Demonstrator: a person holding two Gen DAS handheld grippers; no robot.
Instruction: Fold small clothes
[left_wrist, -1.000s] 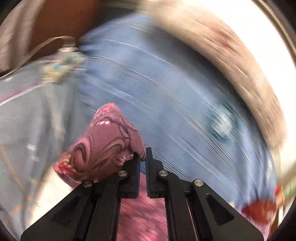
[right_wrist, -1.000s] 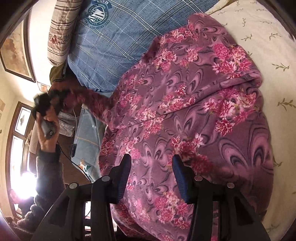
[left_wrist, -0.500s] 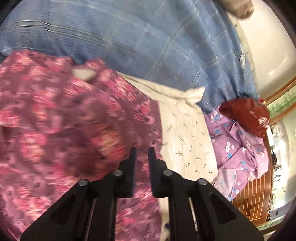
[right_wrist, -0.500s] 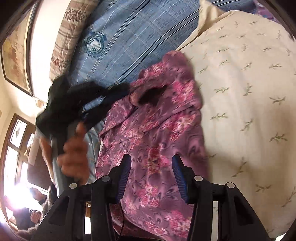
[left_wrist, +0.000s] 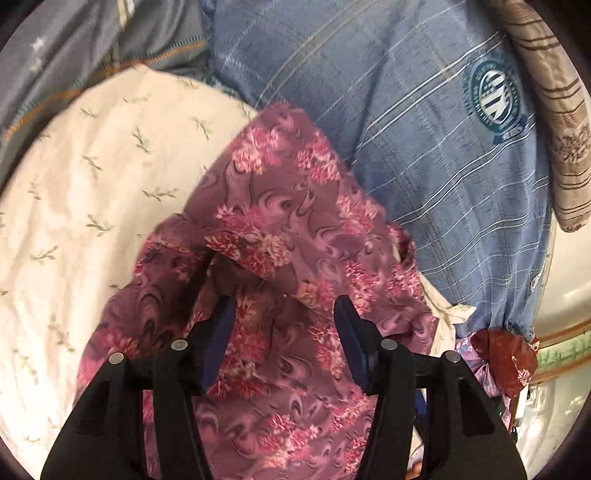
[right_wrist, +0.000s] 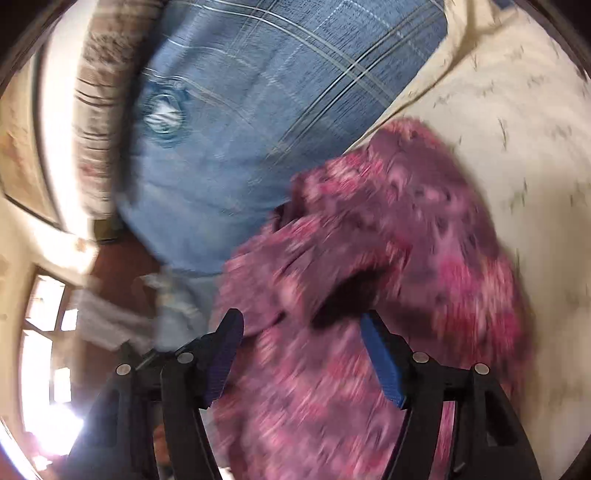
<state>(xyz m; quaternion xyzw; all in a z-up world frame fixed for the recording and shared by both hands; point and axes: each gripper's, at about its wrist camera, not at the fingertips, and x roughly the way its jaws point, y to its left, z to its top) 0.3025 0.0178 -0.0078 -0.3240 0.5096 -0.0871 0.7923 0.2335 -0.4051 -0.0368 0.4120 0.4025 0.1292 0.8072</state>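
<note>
Floral purple garment (left_wrist: 288, 236) on cream pillow (left_wrist: 92, 177), blue plaid pillow (left_wrist: 424, 155) behind; left hand-held gripper (left_wrist: 282, 314) and right hand-held gripper (right_wrist: 301, 328) jaws apart, opening over it, unclamped.

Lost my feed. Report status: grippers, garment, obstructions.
Left gripper opening, nothing pinched. Right gripper opening, empty. Floral garment bunched on cream sheet, fold unfinished. Blue pillow touches its far edge.

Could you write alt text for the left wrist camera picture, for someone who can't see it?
A crumpled purple floral garment lies on a cream sheet, seen past the left gripper, whose jaws are opening with nothing pinched between them. A blue plaid cushion with a round badge lies behind it.
</note>
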